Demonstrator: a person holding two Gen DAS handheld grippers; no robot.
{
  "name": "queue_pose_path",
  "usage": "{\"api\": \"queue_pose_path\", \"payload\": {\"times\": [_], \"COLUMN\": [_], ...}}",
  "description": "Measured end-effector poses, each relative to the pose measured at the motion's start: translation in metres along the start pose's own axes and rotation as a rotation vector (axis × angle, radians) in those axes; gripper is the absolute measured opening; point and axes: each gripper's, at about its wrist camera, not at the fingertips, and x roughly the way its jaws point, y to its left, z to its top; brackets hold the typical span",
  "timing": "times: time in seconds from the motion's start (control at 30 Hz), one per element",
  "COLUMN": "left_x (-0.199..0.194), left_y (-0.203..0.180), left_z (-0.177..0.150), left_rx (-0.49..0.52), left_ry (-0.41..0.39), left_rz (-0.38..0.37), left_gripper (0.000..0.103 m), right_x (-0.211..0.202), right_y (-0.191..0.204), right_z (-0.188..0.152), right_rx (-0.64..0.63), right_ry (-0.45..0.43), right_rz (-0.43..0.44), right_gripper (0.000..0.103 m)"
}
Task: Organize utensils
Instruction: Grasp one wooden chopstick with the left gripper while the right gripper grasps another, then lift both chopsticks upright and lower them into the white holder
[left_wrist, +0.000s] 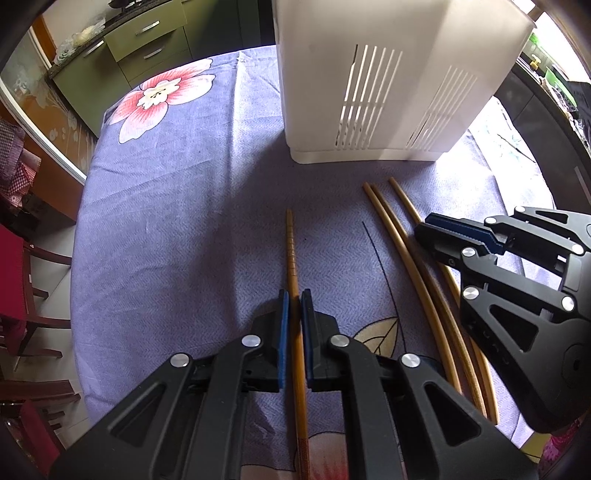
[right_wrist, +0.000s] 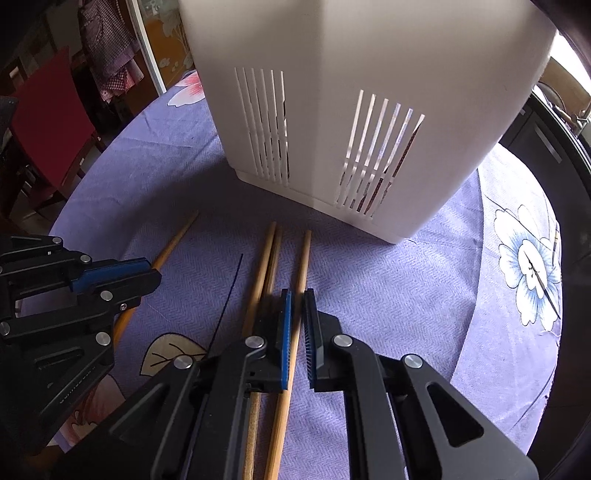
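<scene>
A: Start nearest. The left gripper (left_wrist: 294, 295) has its jaws drawn narrow around a single golden-brown bamboo chopstick (left_wrist: 291, 251), blue pads either side of the shaft. Whether they press on it yet, I cannot tell; a thin gap shows on one side.

B: And the stick lies flat on the bench, on the purple floral tablecloth (left_wrist: 184, 206). If the pads close off-centre, I'd expect it to roll away or pivot up at one end.

A: The right gripper (right_wrist: 297, 291) is the same story. Its jaws are narrow, straddling the rightmost bamboo chopstick (right_wrist: 303, 258) of a group of three. There is visible space on the right pad's side, so I would not call it gripped.

B: The risk there is the neighbours. The two paired bamboo chopsticks (right_wrist: 267, 254) lie just beside its left finger, touching each other. A sideways nudge could scatter them or drag one along.

A: Further off stands the white slotted plastic utensil holder (right_wrist: 369, 110), upright, beyond the chopstick tips.

B: Its top opening is out of view in both cameras. Lifting a long stick held low on the shaft, the tip could swing and knock the holder's wall, or miss the opening altogether.
</scene>
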Motion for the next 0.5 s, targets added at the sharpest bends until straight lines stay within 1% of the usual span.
{"api": "queue_pose_path", "payload": {"times": [0.1, 0.3, 0.5], "left_x": [0.000, 0.000, -0.006], "left_y": [-0.002, 0.003, 0.006], "left_z": [0.000, 0.002, 0.002], "left_rx": [0.009, -0.015, -0.014], "left_ry": [-0.002, 0.003, -0.017], "left_rz": [0.014, 0.001, -0.003], "left_gripper": [0.006, 0.006, 0.006], "right_x": [0.001, -0.001, -0.012], "right_y": [0.001, -0.004, -0.015], "right_z": [-0.001, -0.003, -0.005], "right_rx": [0.002, 0.030, 0.041], "right_ry": [-0.007, -0.017, -0.036], "right_rz": [0.007, 0.028, 0.032], "right_gripper": [0.007, 0.006, 0.006]}}
